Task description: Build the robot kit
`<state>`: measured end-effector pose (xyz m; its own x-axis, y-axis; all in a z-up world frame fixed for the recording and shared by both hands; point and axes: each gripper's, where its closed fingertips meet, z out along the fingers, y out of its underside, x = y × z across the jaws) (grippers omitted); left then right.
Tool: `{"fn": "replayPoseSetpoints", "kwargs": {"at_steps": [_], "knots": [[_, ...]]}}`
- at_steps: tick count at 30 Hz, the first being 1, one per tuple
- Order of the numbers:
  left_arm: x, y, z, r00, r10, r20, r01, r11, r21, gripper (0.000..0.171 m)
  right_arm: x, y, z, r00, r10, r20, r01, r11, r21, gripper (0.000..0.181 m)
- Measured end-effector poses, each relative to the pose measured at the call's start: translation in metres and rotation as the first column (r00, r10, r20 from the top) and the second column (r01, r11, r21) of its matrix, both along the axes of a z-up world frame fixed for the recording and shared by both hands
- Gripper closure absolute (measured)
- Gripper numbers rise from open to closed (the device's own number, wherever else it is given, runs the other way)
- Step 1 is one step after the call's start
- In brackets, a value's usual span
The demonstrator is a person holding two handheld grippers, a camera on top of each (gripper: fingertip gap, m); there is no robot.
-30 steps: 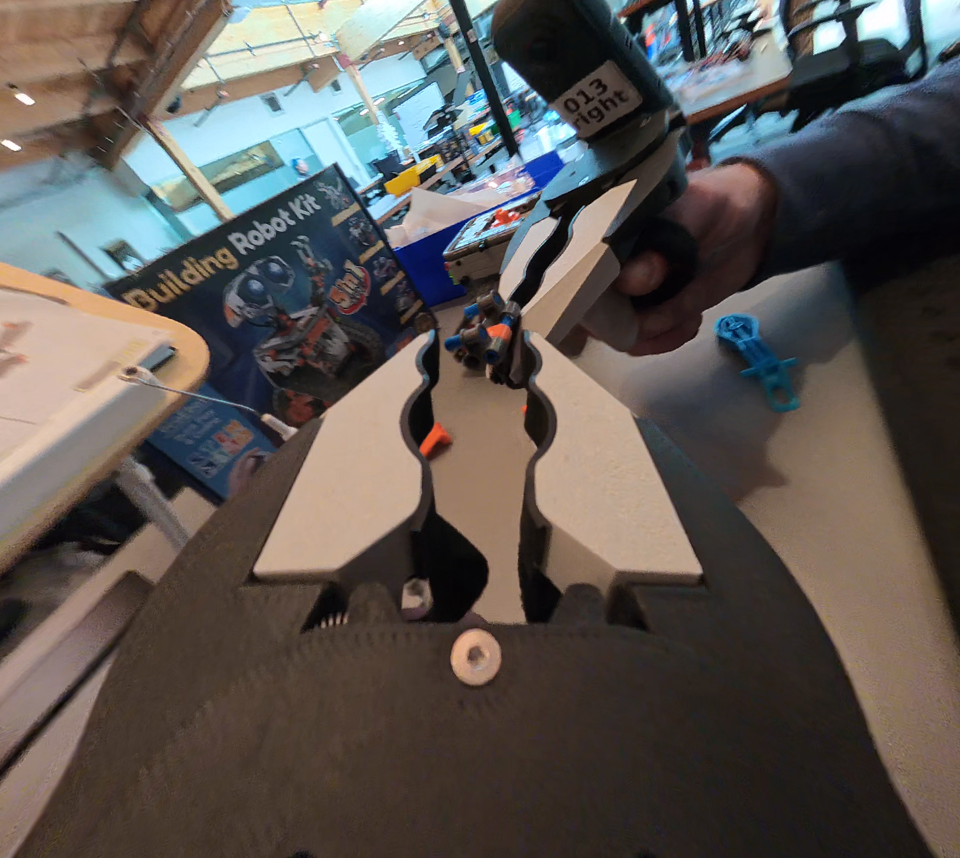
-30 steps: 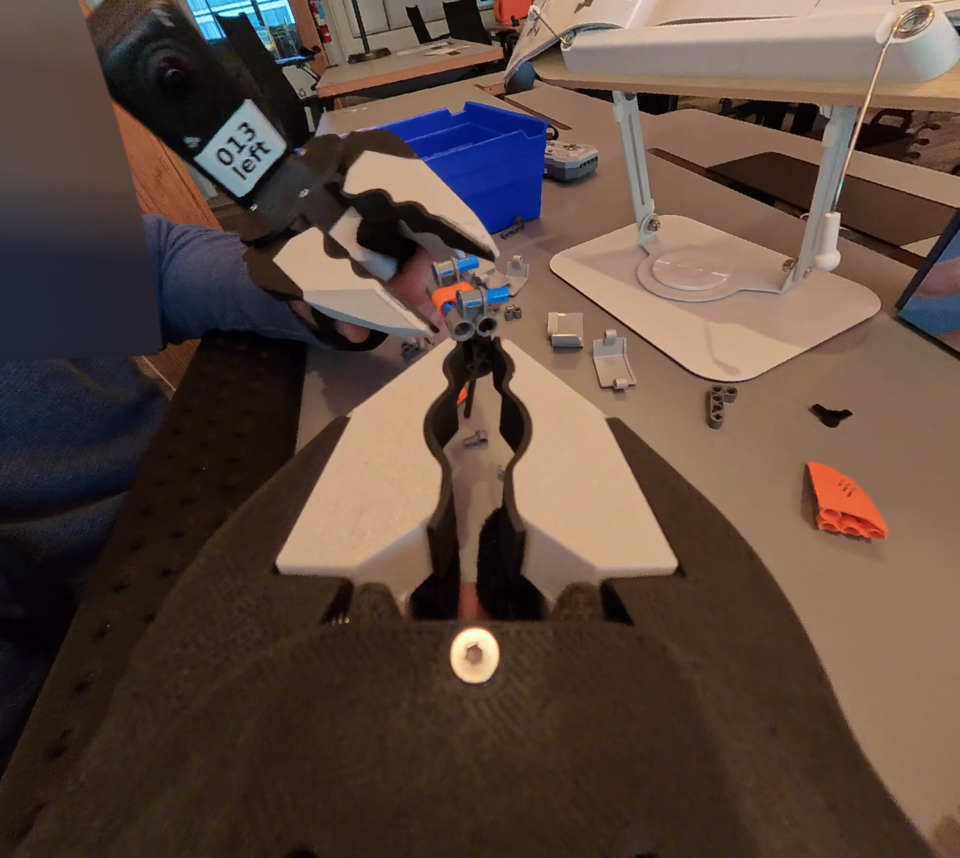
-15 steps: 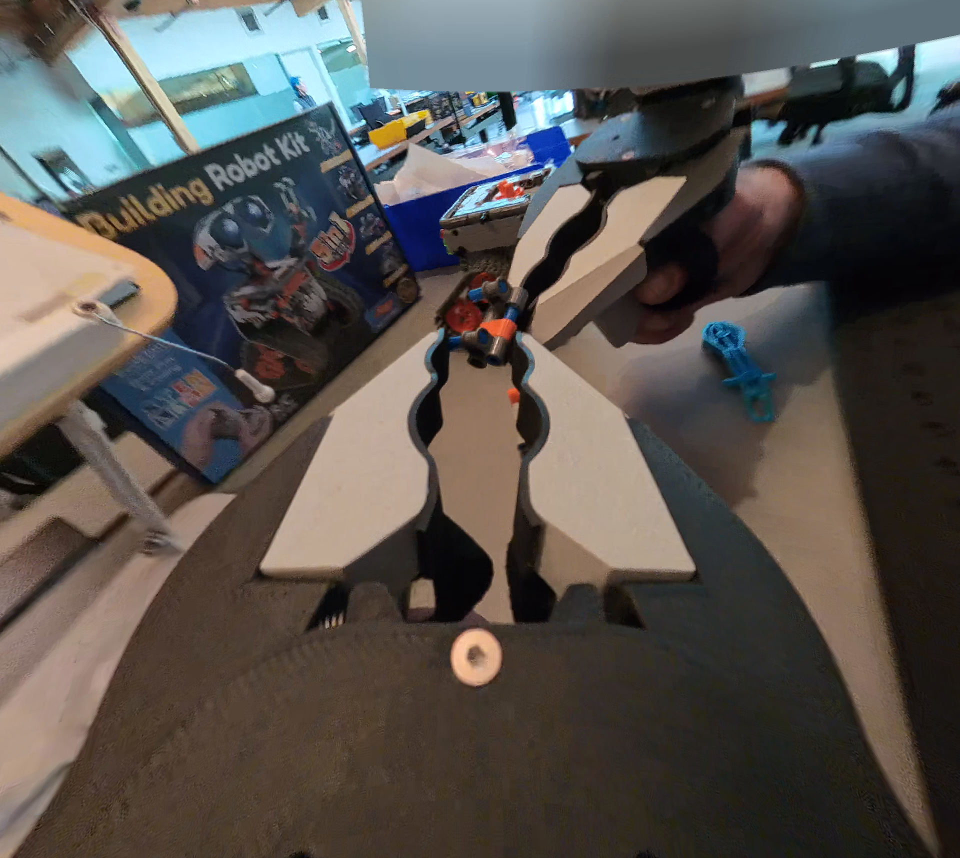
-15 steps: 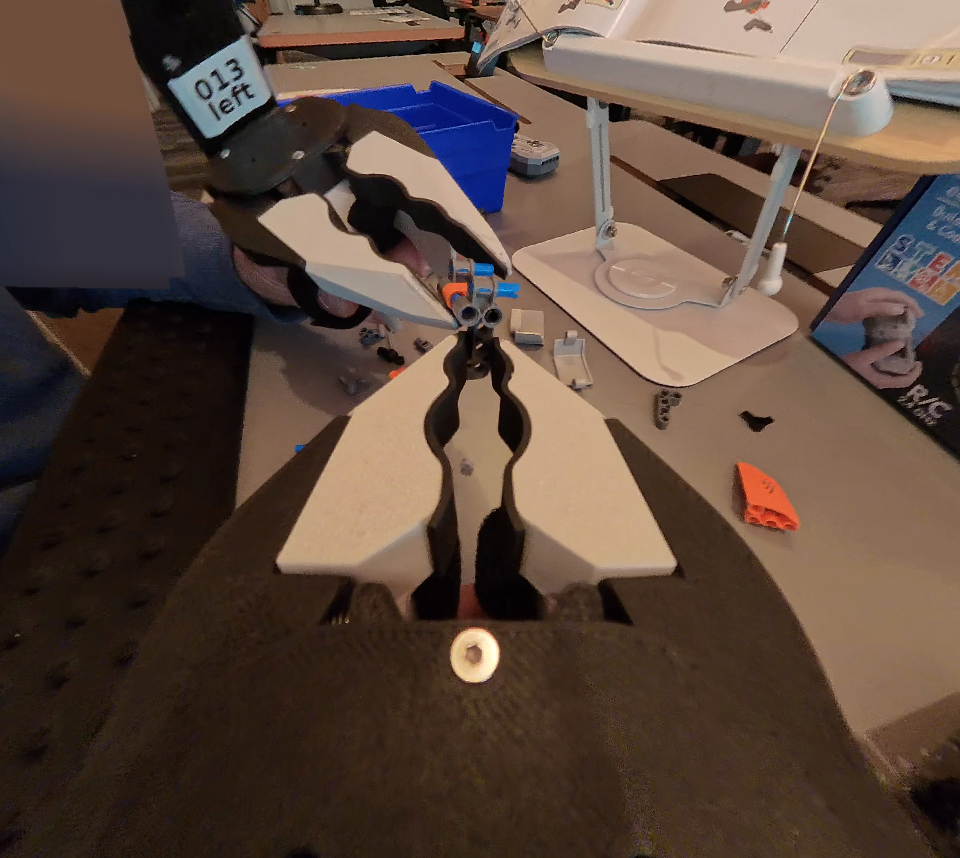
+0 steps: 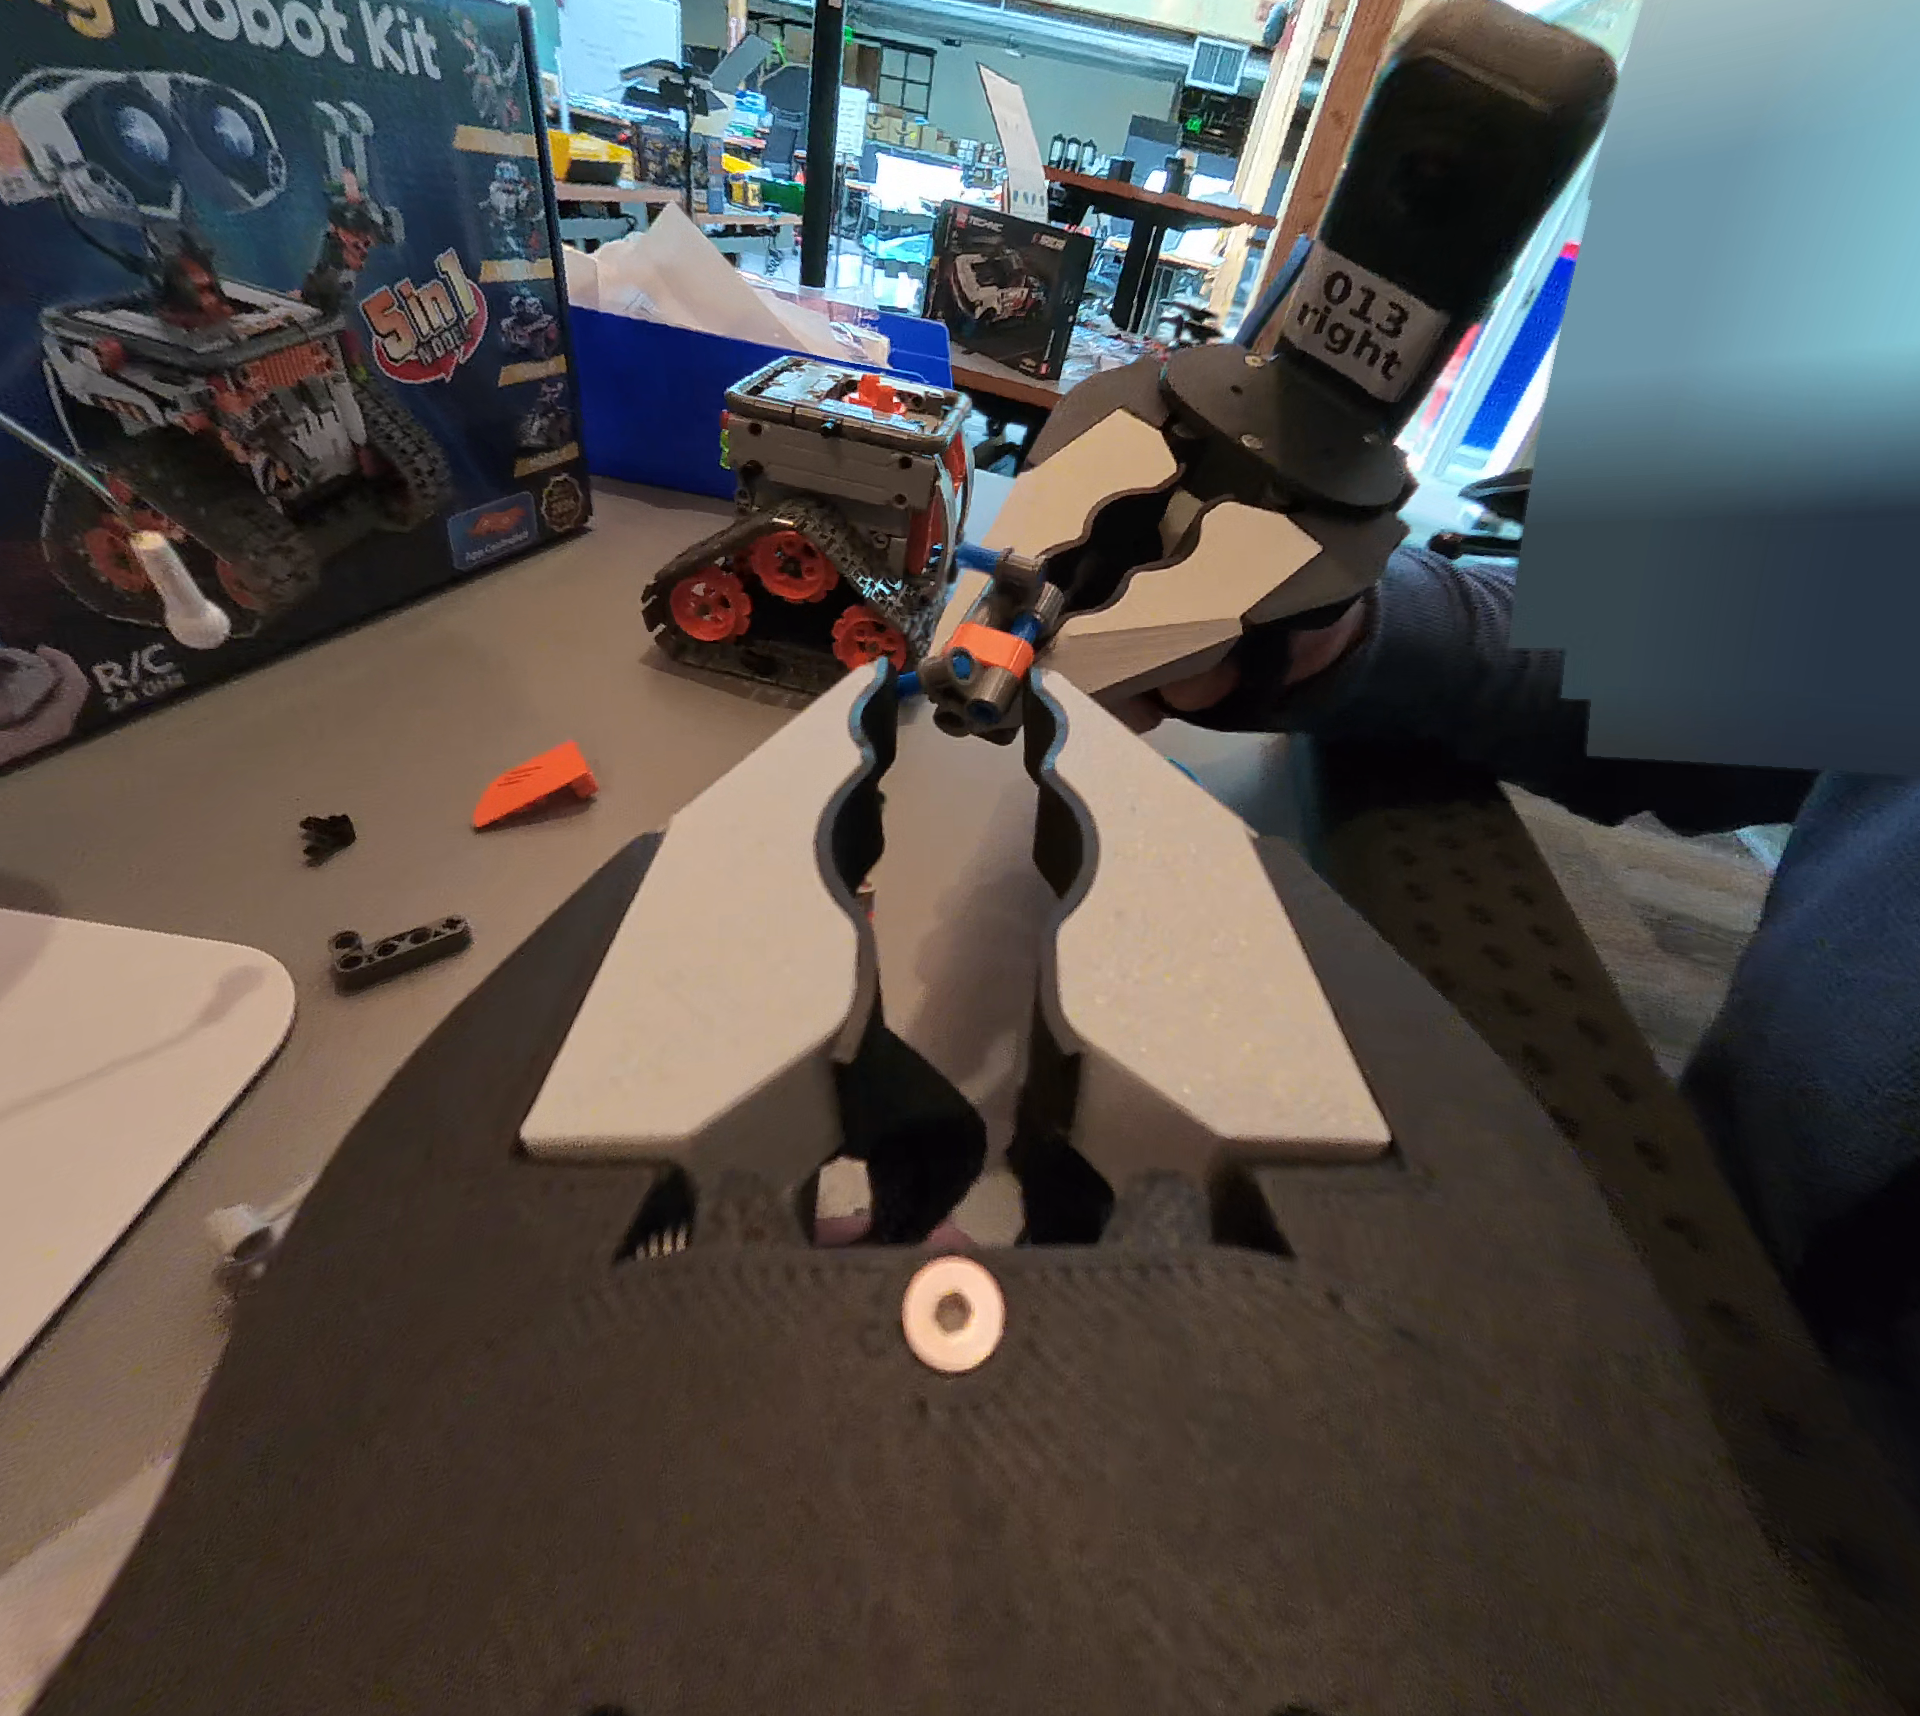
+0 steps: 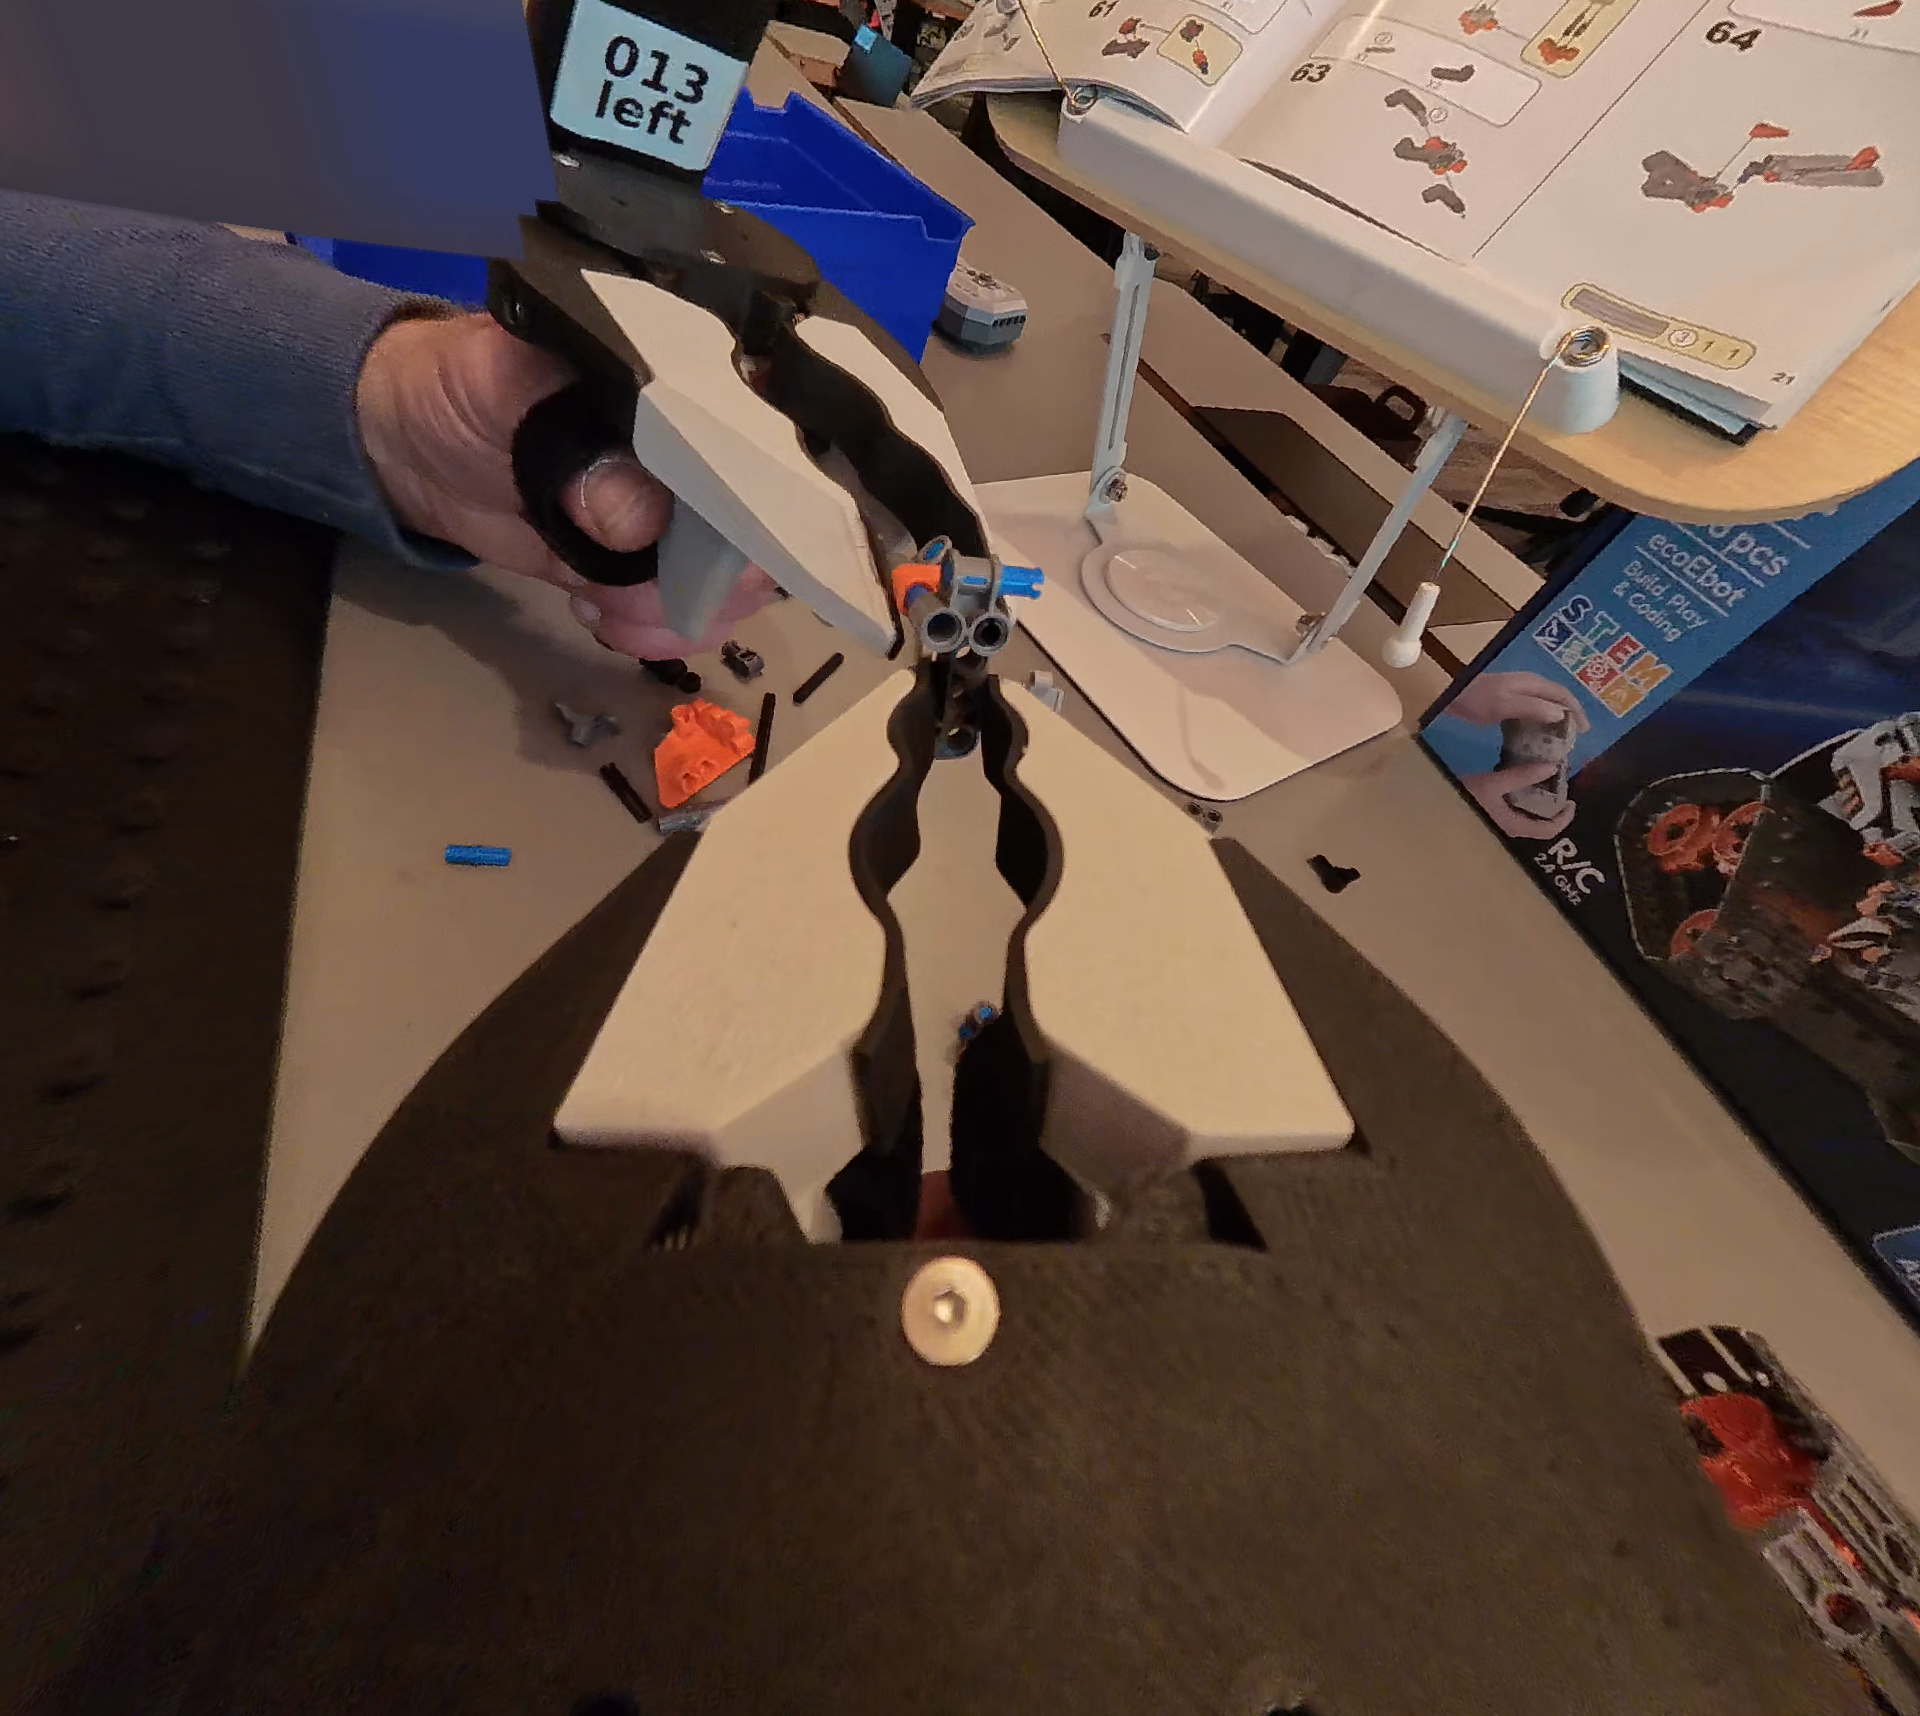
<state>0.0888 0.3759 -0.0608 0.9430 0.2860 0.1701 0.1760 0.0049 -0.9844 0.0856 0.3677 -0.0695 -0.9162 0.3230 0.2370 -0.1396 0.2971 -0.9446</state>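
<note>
A small assembly of grey connectors, an orange piece and blue pins (image 5: 987,648) hangs in the air between both grippers. My left gripper (image 5: 956,684) has its tips closed on either side of the assembly's grey end. My right gripper (image 6: 958,692) is shut on a dark beam at the assembly's lower part (image 6: 951,716). In the right wrist view the grey connectors (image 6: 964,622) sit just above my tips. The left gripper (image 6: 930,586) comes in there from the upper left, held by a hand. In the left wrist view the right gripper (image 5: 1023,612) comes in from the upper right.
A tracked robot model (image 5: 821,523), the kit box (image 5: 260,295) and a blue bin (image 5: 665,409) stand behind. An orange wedge (image 5: 535,778) and dark beam (image 5: 400,947) lie on the table. A booklet (image 6: 1507,56) rests on a stand (image 6: 1195,658). Loose parts (image 6: 701,741) lie nearby. Both grippers' tips are close together, under 4 cm apart. Both grippers' tips are roughly 20 cm from the tracked robot model (image 5: 821,523).
Both grippers have swung together with the assembly held between them. The left wrist view has tilted down and turned, so the tracked model now shows. Neither grip has changed.
</note>
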Motion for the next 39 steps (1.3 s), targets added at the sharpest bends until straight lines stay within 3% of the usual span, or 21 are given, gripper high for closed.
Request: {"fn": "replayPoseSetpoints", "kwargs": {"at_steps": [5, 11, 20, 21, 25, 27, 29, 31, 34, 39], "knots": [[0.0, 0.001, 0.0, 0.953, 0.087, -0.29, -0.125, 0.985, -0.118, 0.151, 0.002, -0.001, -0.002, 0.991, 0.04, 0.126, -0.035, 0.998, -0.045, 0.175], [-0.004, -0.001, 0.002, 0.738, 0.141, -0.66, -0.381, 0.895, -0.234, 0.155, 0.001, -0.001, -0.004, 0.956, 0.076, 0.282, -0.046, 0.993, -0.11, 0.175], [-0.004, -0.001, 0.004, 0.602, 0.104, -0.792, -0.469, 0.849, -0.244, 0.157, 0.002, 0.0, -0.004, 0.932, 0.092, 0.351, -0.048, 0.99, -0.13, 0.175], [-0.002, -0.001, 0.005, 0.617, 0.106, -0.78, -0.449, 0.861, -0.238, 0.157, 0.003, 0.0, -0.004, 0.937, 0.096, 0.336, -0.056, 0.99, -0.128, 0.175], [-0.003, -0.002, 0.005, 0.797, 0.14, -0.588, -0.314, 0.927, -0.206, 0.152, 0.004, 0.001, -0.001, 0.968, 0.079, 0.238, -0.057, 0.994, -0.096, 0.176], [-0.002, 0.0, 0.002, 0.919, 0.118, -0.377, -0.196, 0.965, -0.174, 0.147, 0.002, 0.002, -0.001, 0.984, 0.055, 0.171, -0.044, 0.997, -0.065, 0.176], [0.001, 0.0, 0.005, 0.986, 0.058, -0.156, -0.071, 0.994, -0.084, 0.142, 0.003, 0.002, -0.001, 0.99, 0.05, 0.131, -0.044, 0.998, -0.047, 0.175], [0.001, -0.002, 0.006, 1.0, 0.001, -0.009, -0.001, 1.0, -0.004, 0.141, 0.004, 0.001, -0.002, 0.993, 0.05, 0.109, -0.047, 0.998, -0.034, 0.175], [0.005, -0.001, 0.004, 0.991, -0.07, 0.111, 0.064, 0.997, 0.052, 0.147, 0.004, 0.001, -0.002, 0.995, 0.045, 0.093, -0.043, 0.999, -0.03, 0.175], [0.006, 0.0, 0.006, 0.99, -0.075, 0.117, 0.066, 0.995, 0.076, 0.149, 0.005, 0.001, 0.0, 0.993, 0.054, 0.101, -0.05, 0.998, -0.044, 0.176]]}}
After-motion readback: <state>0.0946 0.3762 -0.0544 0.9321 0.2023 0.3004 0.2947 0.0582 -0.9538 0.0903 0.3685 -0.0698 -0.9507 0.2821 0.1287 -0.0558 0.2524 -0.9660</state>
